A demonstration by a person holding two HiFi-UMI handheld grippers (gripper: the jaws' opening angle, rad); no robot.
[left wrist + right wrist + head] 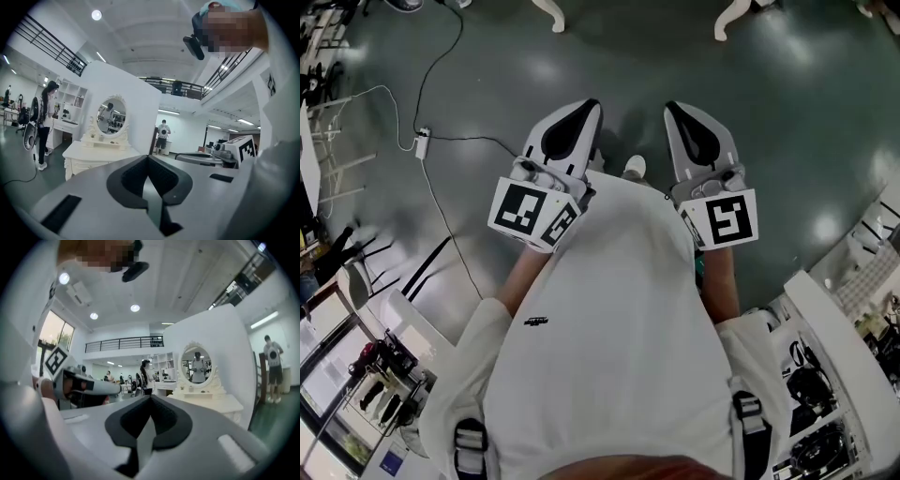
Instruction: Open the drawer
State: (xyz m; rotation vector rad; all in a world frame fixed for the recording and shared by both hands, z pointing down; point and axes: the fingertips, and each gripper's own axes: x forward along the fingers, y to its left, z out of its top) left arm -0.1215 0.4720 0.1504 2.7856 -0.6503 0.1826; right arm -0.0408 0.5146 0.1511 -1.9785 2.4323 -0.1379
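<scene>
A white dressing table with an oval mirror stands some way ahead in the left gripper view, its drawer front facing me. It also shows in the right gripper view, table under mirror. The head view catches only its curved legs at the top edge. I hold both grippers side by side before my chest, over dark floor and well short of the table. My left gripper is shut on nothing. The right gripper also has its jaws together and empty.
A cable with a white adapter trails over the floor at the left. White furniture with gear stands at my right, and more shelving at my lower left. A white partition backs the table. A person stands left of it.
</scene>
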